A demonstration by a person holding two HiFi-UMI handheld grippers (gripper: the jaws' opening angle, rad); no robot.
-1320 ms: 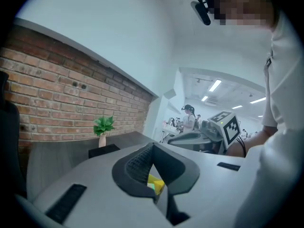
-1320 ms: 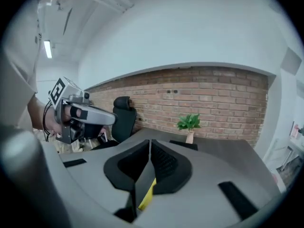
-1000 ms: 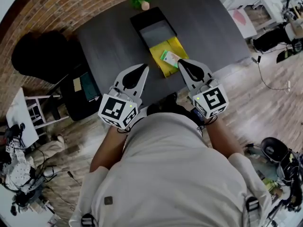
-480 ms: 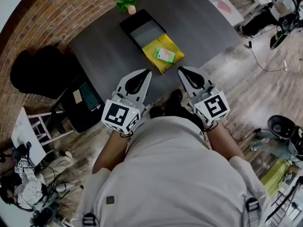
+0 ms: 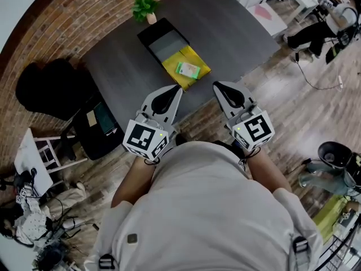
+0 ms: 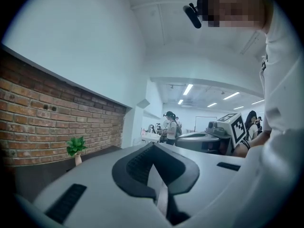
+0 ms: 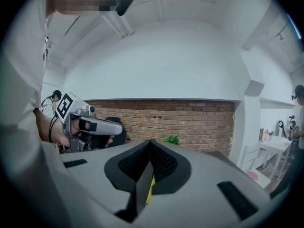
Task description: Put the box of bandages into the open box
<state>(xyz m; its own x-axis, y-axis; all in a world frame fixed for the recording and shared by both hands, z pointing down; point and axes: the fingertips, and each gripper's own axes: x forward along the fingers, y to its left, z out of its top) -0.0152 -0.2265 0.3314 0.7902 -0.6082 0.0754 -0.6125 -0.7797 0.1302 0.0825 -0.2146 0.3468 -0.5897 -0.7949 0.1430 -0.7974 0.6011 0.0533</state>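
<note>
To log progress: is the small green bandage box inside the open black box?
Outside. The green bandage box lies on the yellow sheet beside the black box.

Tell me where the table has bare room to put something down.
Bare: the table left of the open box, and the wide stretch right of it. Crowded: the middle line, from the plant through the open box to the bandage box on the yellow panel.
</note>
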